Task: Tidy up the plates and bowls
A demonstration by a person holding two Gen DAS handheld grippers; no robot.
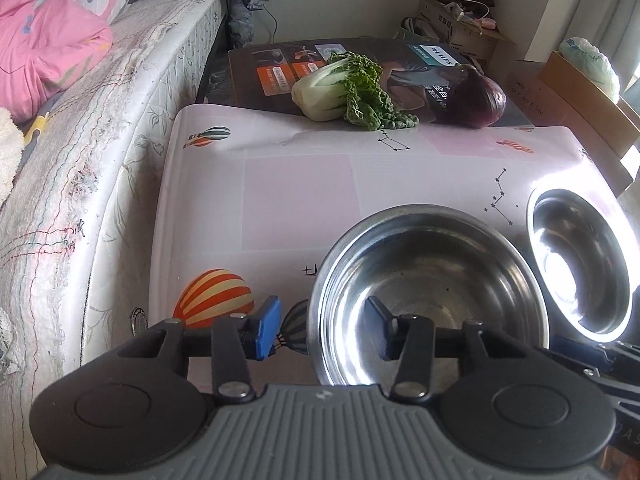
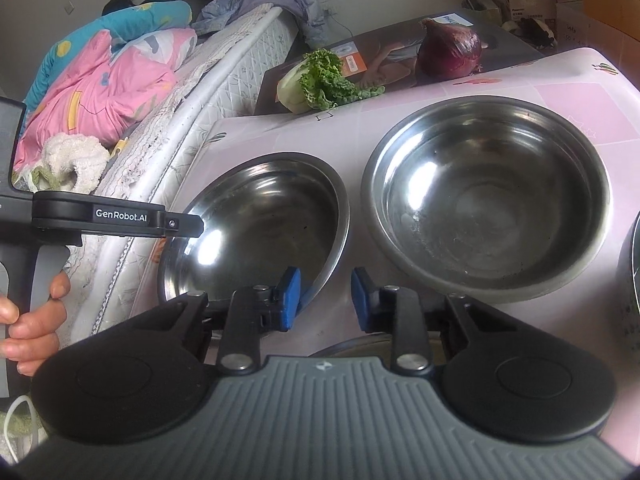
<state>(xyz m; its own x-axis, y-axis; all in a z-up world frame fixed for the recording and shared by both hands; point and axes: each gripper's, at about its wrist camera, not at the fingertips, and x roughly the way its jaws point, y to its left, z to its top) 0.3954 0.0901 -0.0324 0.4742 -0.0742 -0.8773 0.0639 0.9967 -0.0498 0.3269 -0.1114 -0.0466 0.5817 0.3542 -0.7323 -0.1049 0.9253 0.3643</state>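
We judge the sorting barely begun: at lower centre the left tool straddles, partly open, the left round steel bowl's rim, the right tool its opposite rim unclamped, the second steel bowl unstacked on the pink bench.

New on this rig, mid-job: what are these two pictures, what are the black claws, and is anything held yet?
There is no robot arm. A person carries a two-finger gripper in each hand, each with a camera looking along its fingers. One picture comes from the left gripper, the other from the right gripper. On the table stand an empty steel left bowl and right bowl. Greens and an onion lie on a box behind. Both grippers straddle the left bowl's rim from opposite sides, pads not pressing. Nothing is held yet.
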